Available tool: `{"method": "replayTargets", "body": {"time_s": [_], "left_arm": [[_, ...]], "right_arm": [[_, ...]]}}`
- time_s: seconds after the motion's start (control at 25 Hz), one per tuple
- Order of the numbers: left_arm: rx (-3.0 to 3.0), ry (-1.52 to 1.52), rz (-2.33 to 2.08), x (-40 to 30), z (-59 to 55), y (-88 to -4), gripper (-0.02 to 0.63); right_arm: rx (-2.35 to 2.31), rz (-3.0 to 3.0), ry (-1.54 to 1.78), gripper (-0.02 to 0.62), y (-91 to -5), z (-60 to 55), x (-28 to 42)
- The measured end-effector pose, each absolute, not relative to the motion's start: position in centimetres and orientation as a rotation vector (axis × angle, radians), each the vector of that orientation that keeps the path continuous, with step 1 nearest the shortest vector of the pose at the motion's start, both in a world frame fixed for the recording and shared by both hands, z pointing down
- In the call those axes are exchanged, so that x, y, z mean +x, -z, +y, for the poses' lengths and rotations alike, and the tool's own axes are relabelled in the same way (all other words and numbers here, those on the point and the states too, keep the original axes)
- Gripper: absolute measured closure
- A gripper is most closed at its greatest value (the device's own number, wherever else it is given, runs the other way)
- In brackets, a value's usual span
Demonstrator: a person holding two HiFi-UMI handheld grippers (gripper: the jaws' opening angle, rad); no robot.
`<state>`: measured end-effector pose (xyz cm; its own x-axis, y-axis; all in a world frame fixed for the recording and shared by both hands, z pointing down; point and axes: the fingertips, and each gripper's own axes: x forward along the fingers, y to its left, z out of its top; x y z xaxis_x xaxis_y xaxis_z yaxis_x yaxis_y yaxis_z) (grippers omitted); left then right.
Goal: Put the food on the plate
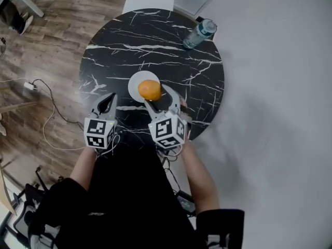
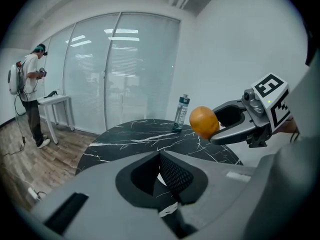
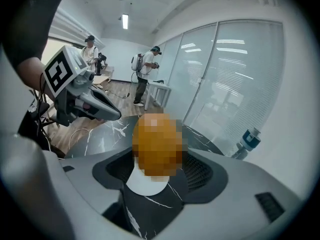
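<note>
An orange (image 1: 150,90) hangs just above the white plate (image 1: 133,84) near the front of the round black marble table (image 1: 155,40). My right gripper (image 1: 158,98) is shut on it, one finger on each side. From the left gripper view the orange (image 2: 203,122) shows at the tip of the right gripper (image 2: 220,126). In the right gripper view the orange (image 3: 156,144) fills the space between the jaws, with the plate (image 3: 145,185) below it. My left gripper (image 1: 110,100) hovers left of the plate, jaws together and holding nothing.
A water bottle (image 1: 198,33) stands at the table's far right edge. A white chair (image 1: 148,0) sits behind the table. Cables (image 1: 46,113) trail over the wooden floor to the left. People stand far back in the room (image 3: 145,76).
</note>
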<state>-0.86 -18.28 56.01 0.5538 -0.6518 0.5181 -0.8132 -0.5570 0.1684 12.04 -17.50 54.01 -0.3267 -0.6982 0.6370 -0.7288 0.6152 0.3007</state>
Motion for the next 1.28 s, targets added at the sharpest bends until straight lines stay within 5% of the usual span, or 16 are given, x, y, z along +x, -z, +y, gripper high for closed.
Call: {"method": "replayTargets", "body": {"time_s": [1.28], "left_arm": [[2.278, -0.706, -1.07, -2.1, -24.6, -64.9, 0.606]], "right_arm": [[0.98, -1.833, -0.622, 0.302, -68.5, -20.2, 12.5]]}}
